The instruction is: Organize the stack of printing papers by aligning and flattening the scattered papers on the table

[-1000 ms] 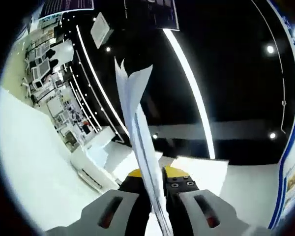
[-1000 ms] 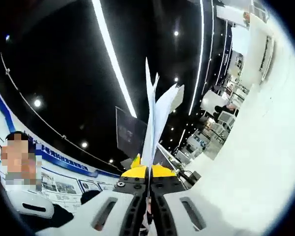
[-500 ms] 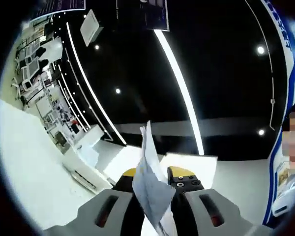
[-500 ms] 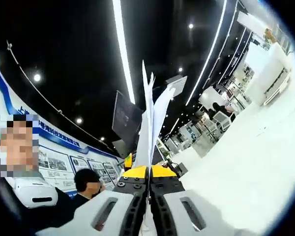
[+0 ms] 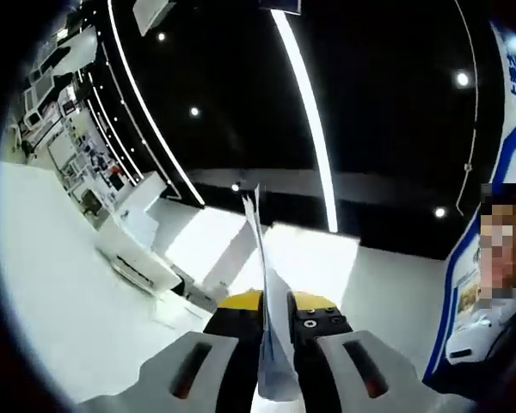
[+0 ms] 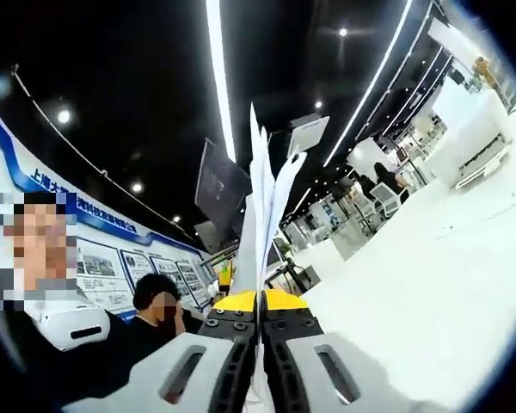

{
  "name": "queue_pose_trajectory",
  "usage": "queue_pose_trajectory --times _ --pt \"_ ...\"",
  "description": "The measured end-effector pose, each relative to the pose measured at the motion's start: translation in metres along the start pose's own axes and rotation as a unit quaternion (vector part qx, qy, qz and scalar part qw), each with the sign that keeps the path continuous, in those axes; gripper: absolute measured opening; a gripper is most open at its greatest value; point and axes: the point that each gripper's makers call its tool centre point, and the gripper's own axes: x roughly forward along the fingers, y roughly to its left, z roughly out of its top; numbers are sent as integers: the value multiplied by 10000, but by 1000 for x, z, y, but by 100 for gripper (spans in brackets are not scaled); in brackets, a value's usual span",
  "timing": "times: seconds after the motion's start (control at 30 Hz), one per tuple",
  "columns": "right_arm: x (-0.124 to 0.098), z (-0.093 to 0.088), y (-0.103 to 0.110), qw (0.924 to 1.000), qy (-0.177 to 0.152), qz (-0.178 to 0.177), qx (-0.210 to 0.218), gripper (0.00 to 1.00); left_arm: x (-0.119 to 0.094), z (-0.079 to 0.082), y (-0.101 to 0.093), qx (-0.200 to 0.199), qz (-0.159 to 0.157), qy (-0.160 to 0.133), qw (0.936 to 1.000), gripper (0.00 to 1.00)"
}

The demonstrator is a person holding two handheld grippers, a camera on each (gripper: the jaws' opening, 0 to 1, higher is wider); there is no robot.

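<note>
Looking upward, both views show a dark ceiling (image 5: 387,103) with long white light strips (image 6: 217,77), and below it a wide white surface (image 5: 52,284) that I take for the table, though I cannot be sure. A wall with blue posters (image 6: 112,258) stands at one side in the right gripper view, with two people (image 6: 150,310) in front of it. The papers (image 6: 262,206) are not lying on the table now: they are held up in the air, seen edge-on, between both tools. The right gripper (image 6: 260,323) has its two jaws pressed together on the lower edge of the papers, and the sheets rise straight from it and fan apart at the top. The left gripper (image 5: 275,331) pinches the same bundle, which is thinner there and leans a little, with one sheet bulging near the jaws. I judge that the papers are very light, thin and soft, so they bend and spread where nothing holds them. They are also smooth, and single sheets may slide out of a weak grip. The good place to hold seems to be near the two ends of one edge, with the whole thickness between the jaws, so the free edge can be tapped down on the table to make the sheets even.
</note>
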Motion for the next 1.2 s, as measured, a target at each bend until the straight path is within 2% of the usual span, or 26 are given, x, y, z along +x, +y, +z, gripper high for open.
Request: queue_pose_trajectory --times 0.13,0.2,0.37,0.47,0.57,0.67,0.73,0.83,0.9,0.93,0.97,1.0,1.07,1.13,1.2 --pt "-4 -7 3 9997 256 63 -20 0 -1 -19 -3 -169 -117 427 9989 14" --pt "-5 -11 5 9991 411 118 -55 0 -2 -31 -7 -106 -224 727 9970 13" --pt "-8 -16 6 9981 593 154 -118 0 0 -43 -5 -14 -270 1103 9935 8" --pt "-12 -25 6 9951 889 124 -407 0 2 -52 -4 178 -274 1397 9897 7" --pt "-13 -28 6 9937 975 16 -558 0 5 -60 -1 418 -283 1617 9855 6" --pt "-18 -26 1 9903 1026 -160 -921 0 7 -64 1 584 -329 1701 9831 6" --pt "-20 -25 -3 9852 1063 -318 -1306 0 9 -65 -2 972 -546 1655 9799 6" --pt "-23 -17 -6 9782 984 -436 -1778 0 10 -71 0 1835 -680 1673 9663 6" --pt "-25 -14 -10 9694 984 -534 -2186 0 9 -76 2 2317 -706 1738 9545 6" --pt "-26 -11 -13 9648 943 -559 -2392 0 8 -78 4 2431 -688 1764 9513 6" --pt "-28 -14 -13 9663 898 -538 -2350 0 6 -80 5 2578 -690 1735 9480 6" --pt "-29 -16 -14 9629 900 -527 -2491 0 6 -80 5 2616 -693 1714 9473 6" --pt "-30 -20 -16 9553 903 -503 -2771 0 1 -86 3 2916 -782 1623 9394 6" --pt "-33 -28 -19 9498 954 -507 -2935 0 -4 -94 4 3110 -789 1701 9317 7" --pt "-36 -37 -23 9464 1034 -531 -3014 0 -8 -101 7 3117 -801 1776 9300 7"
